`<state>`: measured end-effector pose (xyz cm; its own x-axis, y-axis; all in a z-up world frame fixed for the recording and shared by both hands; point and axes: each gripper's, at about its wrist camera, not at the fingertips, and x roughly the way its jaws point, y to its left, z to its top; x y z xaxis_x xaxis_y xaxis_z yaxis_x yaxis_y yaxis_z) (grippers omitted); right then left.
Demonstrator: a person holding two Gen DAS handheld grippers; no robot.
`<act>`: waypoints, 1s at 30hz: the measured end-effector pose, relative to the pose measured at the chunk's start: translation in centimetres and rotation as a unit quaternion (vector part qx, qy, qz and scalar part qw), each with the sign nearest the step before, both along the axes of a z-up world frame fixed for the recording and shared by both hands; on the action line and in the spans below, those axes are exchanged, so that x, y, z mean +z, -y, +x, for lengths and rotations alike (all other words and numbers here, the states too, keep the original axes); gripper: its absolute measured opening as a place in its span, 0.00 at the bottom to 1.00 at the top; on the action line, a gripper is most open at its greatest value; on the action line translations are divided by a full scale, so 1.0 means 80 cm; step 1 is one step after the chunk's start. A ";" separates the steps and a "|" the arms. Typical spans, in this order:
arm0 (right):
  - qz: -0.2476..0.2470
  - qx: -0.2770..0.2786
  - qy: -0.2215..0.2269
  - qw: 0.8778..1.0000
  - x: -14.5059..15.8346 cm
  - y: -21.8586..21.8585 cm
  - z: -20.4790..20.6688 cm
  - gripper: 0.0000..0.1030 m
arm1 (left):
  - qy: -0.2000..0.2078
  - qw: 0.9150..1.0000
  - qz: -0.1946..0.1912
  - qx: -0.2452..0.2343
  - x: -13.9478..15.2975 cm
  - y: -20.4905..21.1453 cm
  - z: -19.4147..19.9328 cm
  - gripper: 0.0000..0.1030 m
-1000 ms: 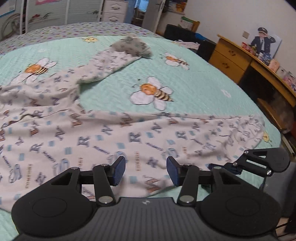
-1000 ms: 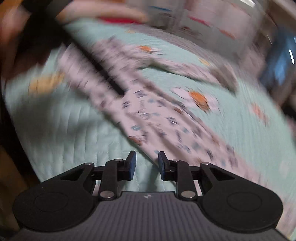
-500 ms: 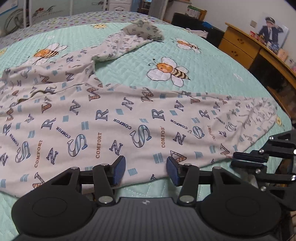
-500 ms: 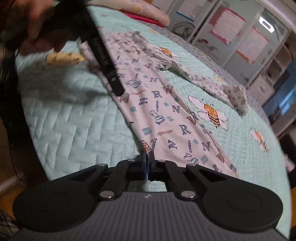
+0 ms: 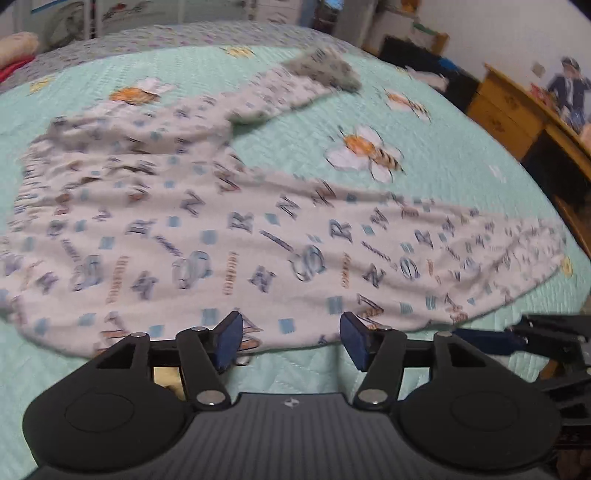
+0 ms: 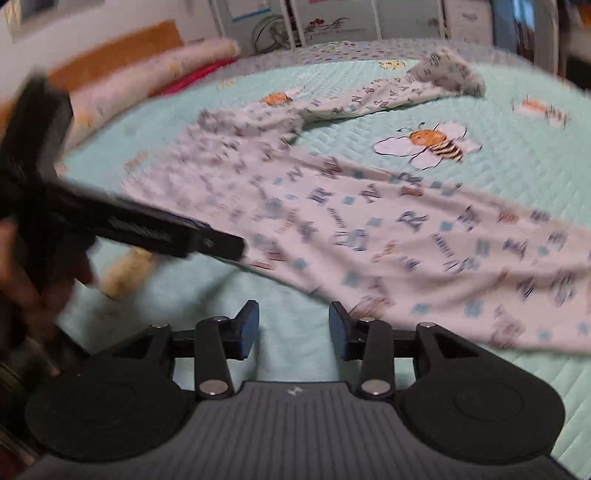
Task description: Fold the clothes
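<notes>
A white pyjama garment [image 5: 258,236] printed with letters lies spread flat on a mint bedspread [image 5: 461,155] with bee pictures. One leg of it [image 6: 369,99] runs to the far side and ends in a grey cuff. My left gripper [image 5: 291,341] hovers over the near hem with its jaws opening; the pads do not press the cloth. My right gripper [image 6: 293,330] is at the hem's near corner, its jaws opening over bare bedspread, with the cloth edge by the right pad. The right wrist view shows the left gripper [image 6: 166,236] at the left, held in a hand.
A wooden desk with drawers [image 5: 517,110] stands past the bed's right edge. Pink rolled bedding [image 6: 147,81] lies along the headboard. White cabinets [image 5: 110,14] line the far wall. The bed's near edge is just below both grippers.
The right gripper was shut half a second ago and now stands open, and its view has rolled level. The left jaws have widened, and the left gripper has shifted along the hem.
</notes>
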<state>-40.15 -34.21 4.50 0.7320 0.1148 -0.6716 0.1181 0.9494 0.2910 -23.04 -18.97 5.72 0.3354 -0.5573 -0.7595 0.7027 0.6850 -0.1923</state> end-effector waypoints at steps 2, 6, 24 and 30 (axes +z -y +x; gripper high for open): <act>0.025 -0.017 0.012 0.999 0.009 -0.001 -0.004 0.53 | 0.018 0.999 -0.017 0.025 0.011 -0.021 0.003 0.66; 0.049 -0.057 0.034 0.997 0.023 0.004 0.009 0.59 | 0.048 0.991 -0.016 0.120 0.017 -0.066 0.027 0.70; -0.041 0.127 0.078 0.988 0.019 -0.205 0.209 0.61 | 0.118 0.928 -0.021 0.354 0.007 -0.245 0.109 0.68; -0.019 0.127 0.050 0.990 -0.004 -0.252 0.251 0.61 | 0.105 0.921 -0.022 0.375 -0.010 -0.289 0.131 0.69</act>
<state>-20.07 -14.06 4.19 0.7463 0.2801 -0.6038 -0.1537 0.9551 0.2531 -12.55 4.13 4.93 0.7757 -0.1374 -0.6160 0.0597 0.9876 -0.1452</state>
